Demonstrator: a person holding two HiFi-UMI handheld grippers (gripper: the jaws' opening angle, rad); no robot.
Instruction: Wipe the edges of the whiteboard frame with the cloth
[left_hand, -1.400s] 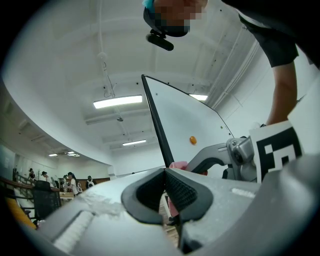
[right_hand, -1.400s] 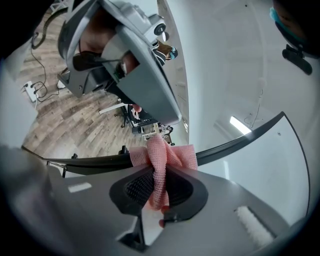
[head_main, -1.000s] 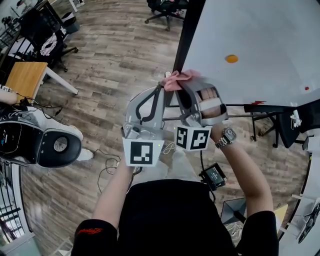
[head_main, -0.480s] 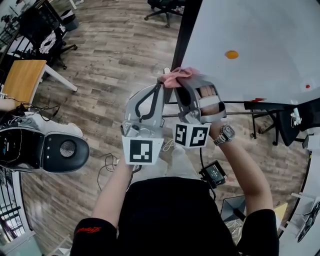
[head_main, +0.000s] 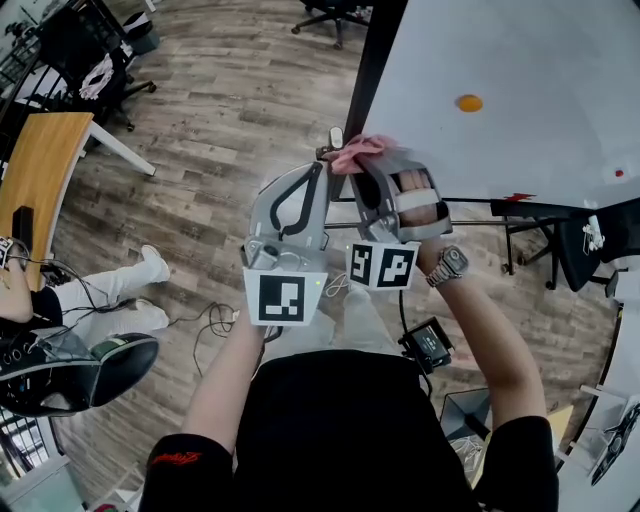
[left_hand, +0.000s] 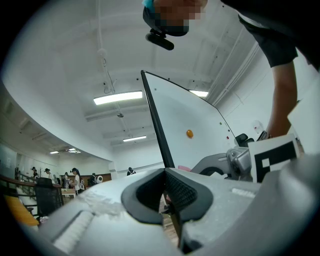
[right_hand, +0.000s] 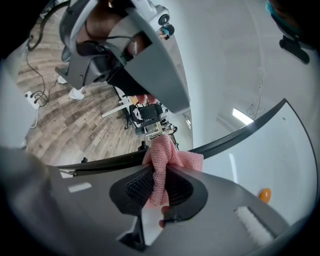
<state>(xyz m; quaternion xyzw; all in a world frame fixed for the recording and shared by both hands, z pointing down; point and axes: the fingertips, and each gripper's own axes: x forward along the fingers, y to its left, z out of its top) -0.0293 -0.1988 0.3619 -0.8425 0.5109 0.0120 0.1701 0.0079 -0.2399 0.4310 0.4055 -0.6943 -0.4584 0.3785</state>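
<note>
The pink cloth (right_hand: 165, 157) is found clamped between the jaws of the right tongs (right_hand: 159, 187), its bunched end pressed to the dark whiteboard frame (head_main: 370, 70) just ahead of the jaw tips; against the pictures of a moment ago it has been carried only slightly along that edge. The left tongs (left_hand: 164, 192) are held close beside the right tongs, jaws drawn together on nothing. Wiping is judged under way but barely advanced, most of the frame remaining to be covered
</note>
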